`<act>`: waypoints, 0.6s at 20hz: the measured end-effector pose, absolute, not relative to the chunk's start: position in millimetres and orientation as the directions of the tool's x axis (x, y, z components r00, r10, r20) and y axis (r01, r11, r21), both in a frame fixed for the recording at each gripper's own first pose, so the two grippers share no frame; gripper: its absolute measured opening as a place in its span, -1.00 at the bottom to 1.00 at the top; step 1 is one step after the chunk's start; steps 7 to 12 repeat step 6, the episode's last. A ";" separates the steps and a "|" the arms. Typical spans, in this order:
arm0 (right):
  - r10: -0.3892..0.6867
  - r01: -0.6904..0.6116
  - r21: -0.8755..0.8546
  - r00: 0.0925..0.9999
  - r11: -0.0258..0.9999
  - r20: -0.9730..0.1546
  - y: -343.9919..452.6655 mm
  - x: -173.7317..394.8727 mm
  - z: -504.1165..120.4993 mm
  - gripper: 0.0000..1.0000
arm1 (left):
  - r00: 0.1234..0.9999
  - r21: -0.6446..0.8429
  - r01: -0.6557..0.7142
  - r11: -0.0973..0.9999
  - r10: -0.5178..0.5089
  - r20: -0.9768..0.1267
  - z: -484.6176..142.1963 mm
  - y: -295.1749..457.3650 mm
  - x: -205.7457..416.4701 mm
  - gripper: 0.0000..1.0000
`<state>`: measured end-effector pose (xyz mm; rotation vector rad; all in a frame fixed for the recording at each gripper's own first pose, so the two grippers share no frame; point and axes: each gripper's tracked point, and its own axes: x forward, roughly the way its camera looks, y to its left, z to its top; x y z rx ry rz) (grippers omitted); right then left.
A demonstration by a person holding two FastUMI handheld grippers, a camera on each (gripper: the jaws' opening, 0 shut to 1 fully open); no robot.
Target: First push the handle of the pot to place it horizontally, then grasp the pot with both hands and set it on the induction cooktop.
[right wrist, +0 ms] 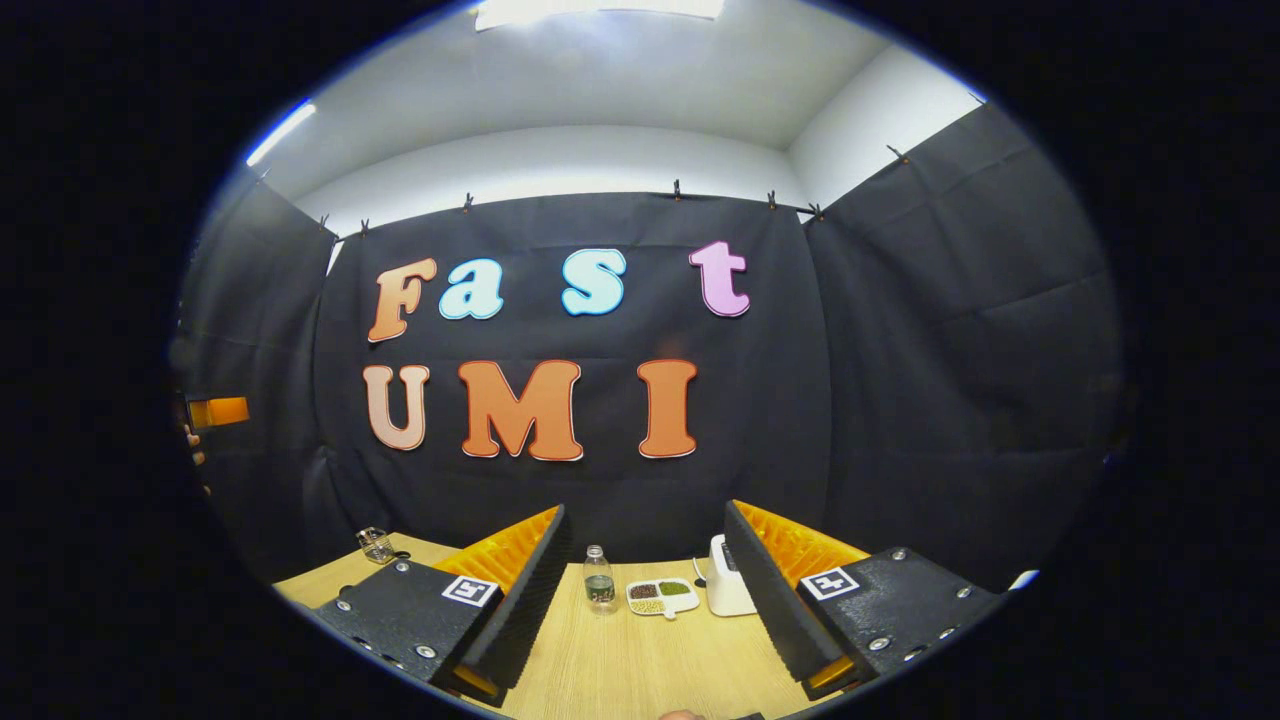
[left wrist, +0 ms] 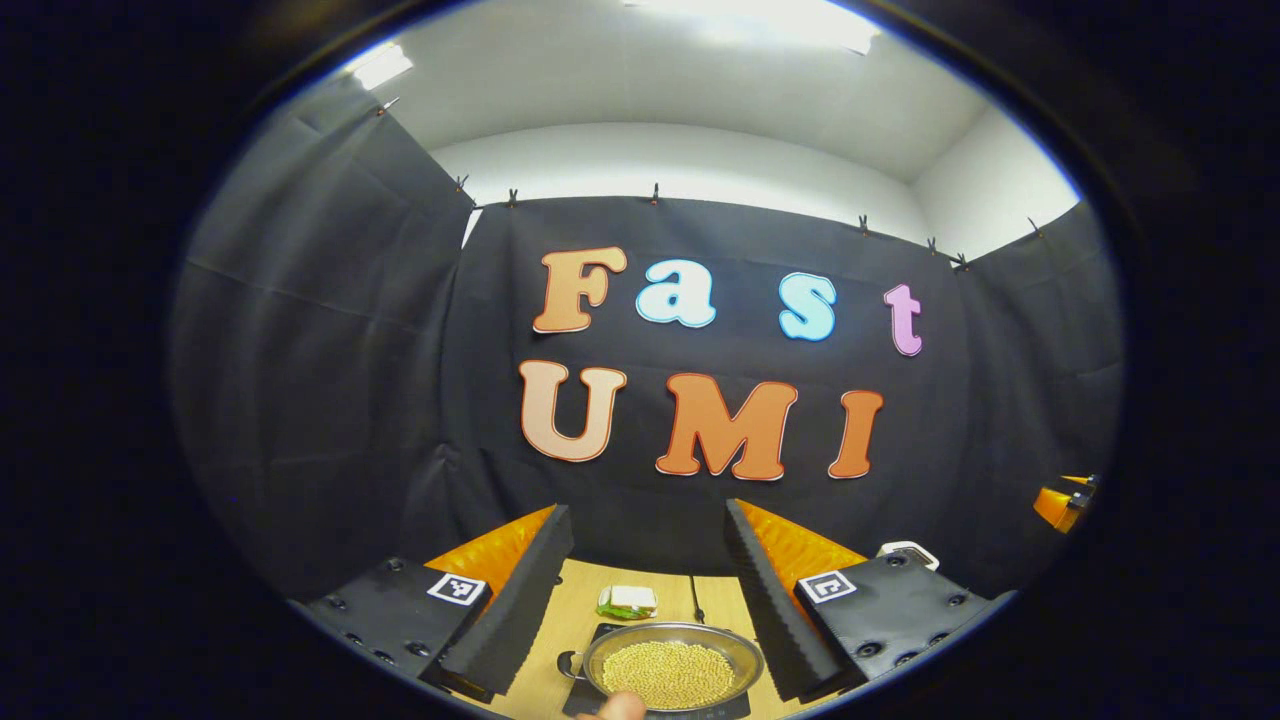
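Left gripper (left wrist: 648, 575) open above pot (left wrist: 672, 672) on cooktop (left wrist: 600, 640).

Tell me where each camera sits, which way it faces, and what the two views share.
Left gripper view: rides the left claw, facing the booth's cloth wall over a pot of yellow grains on a dark cooktop; its own open fingers and a fingertip show.
Right gripper view: rides the right claw, facing the wall over a bottle, divided dish and white appliance; open fingers show.
Shared: the wooden table and wall.
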<state>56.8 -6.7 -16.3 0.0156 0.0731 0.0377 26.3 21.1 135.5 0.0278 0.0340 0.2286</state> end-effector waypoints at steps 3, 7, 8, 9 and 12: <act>0.034 -0.032 0.030 0.997 0.999 -0.076 -11.7 55.7 -19.7 0.89 | 0.977 0.038 -0.211 0.977 0.213 -0.029 139.0 13.1 24.7 0.97; 0.035 -0.032 0.039 0.996 0.999 -0.081 -14.2 54.8 -23.7 1.00 | 0.980 0.043 -0.198 0.979 0.199 -0.026 141.0 0.6 22.1 0.97; 0.035 -0.032 0.039 0.996 0.999 -0.081 -14.2 54.8 -23.7 1.00 | 0.980 0.043 -0.198 0.979 0.199 -0.026 141.0 0.6 22.1 0.97; 0.035 -0.032 0.039 0.996 0.999 -0.081 -14.2 54.8 -23.7 1.00 | 0.980 0.043 -0.198 0.979 0.199 -0.026 141.0 0.6 22.1 0.97; 0.035 -0.032 0.039 0.996 0.999 -0.081 -14.2 54.8 -23.7 1.00 | 0.980 0.043 -0.198 0.979 0.199 -0.026 141.0 0.6 22.1 0.97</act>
